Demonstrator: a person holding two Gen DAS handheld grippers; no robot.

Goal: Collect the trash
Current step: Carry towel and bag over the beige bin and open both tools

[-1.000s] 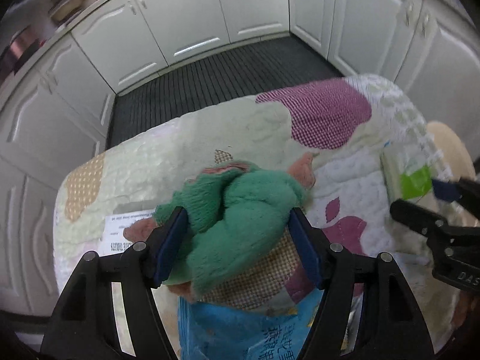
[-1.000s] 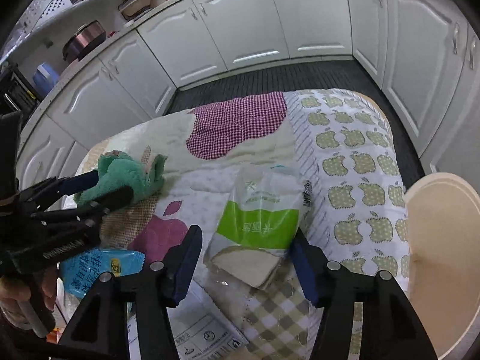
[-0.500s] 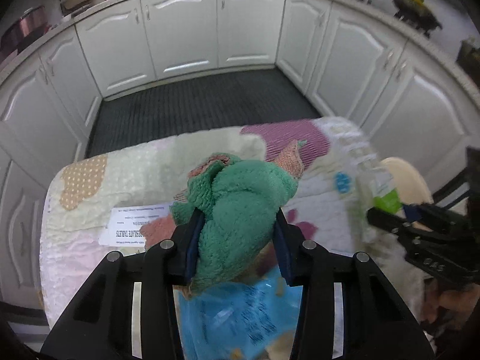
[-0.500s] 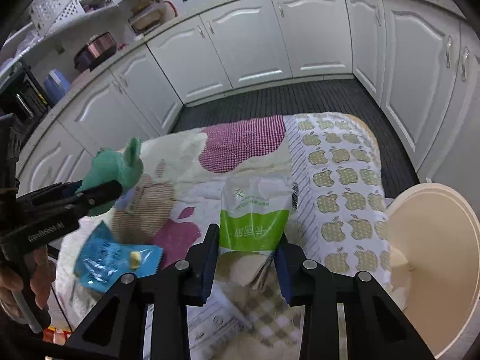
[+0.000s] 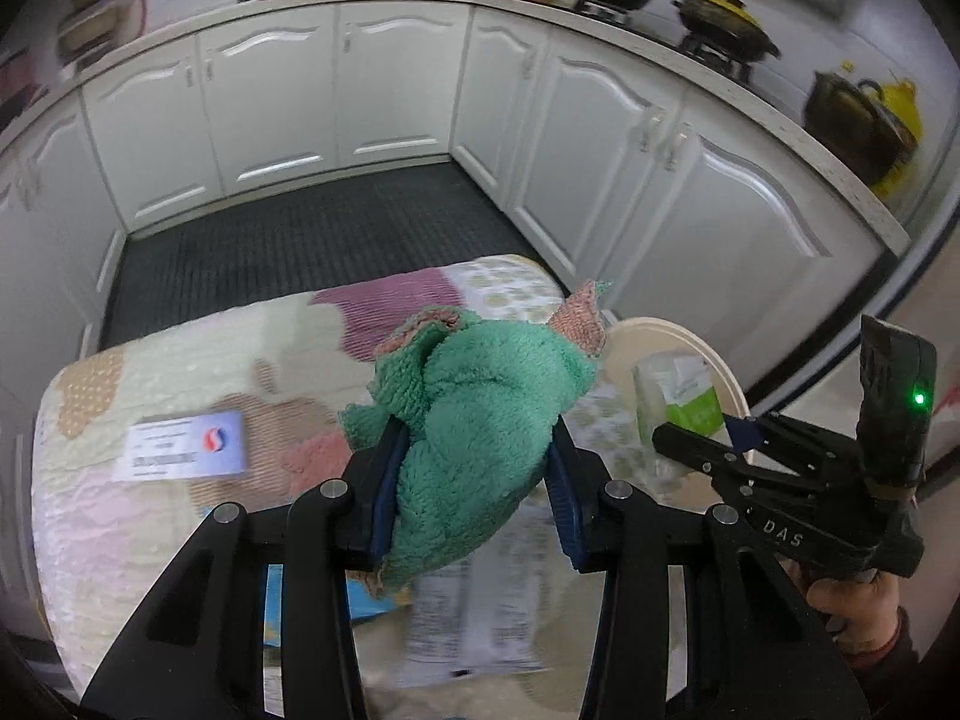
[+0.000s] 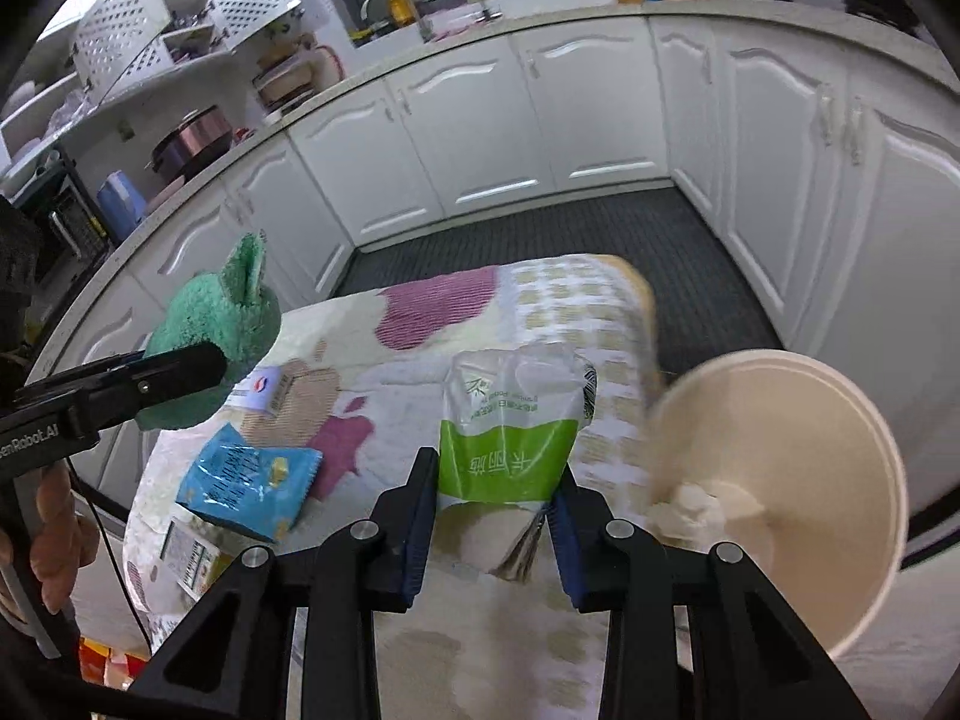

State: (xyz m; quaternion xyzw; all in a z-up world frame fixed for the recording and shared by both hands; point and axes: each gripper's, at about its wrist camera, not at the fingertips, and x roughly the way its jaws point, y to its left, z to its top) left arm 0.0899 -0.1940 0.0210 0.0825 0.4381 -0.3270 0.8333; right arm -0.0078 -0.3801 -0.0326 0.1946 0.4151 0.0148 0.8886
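Observation:
My left gripper [image 5: 477,480] is shut on a green fluffy cloth [image 5: 480,414] and holds it up above the table; the cloth also shows in the right wrist view [image 6: 213,330]. My right gripper [image 6: 492,516] is shut on a white and green plastic bag [image 6: 510,426], lifted off the table beside a cream bin [image 6: 798,480]. The bag [image 5: 678,399] and bin [image 5: 678,336] also show in the left wrist view. A blue snack wrapper [image 6: 249,480] lies on the quilted tablecloth [image 6: 450,312].
A white card with a red and blue logo [image 5: 186,444] and a printed paper packet [image 5: 468,618] lie on the table. Another printed packet [image 6: 189,555] lies near the blue wrapper. White kitchen cabinets [image 5: 390,90] and a dark ribbed floor mat [image 5: 300,240] surround the table.
Both grippers have risen and swung right, carrying the green cloth and the green and white bag up off the table. The bag has come closer to the cream bin.

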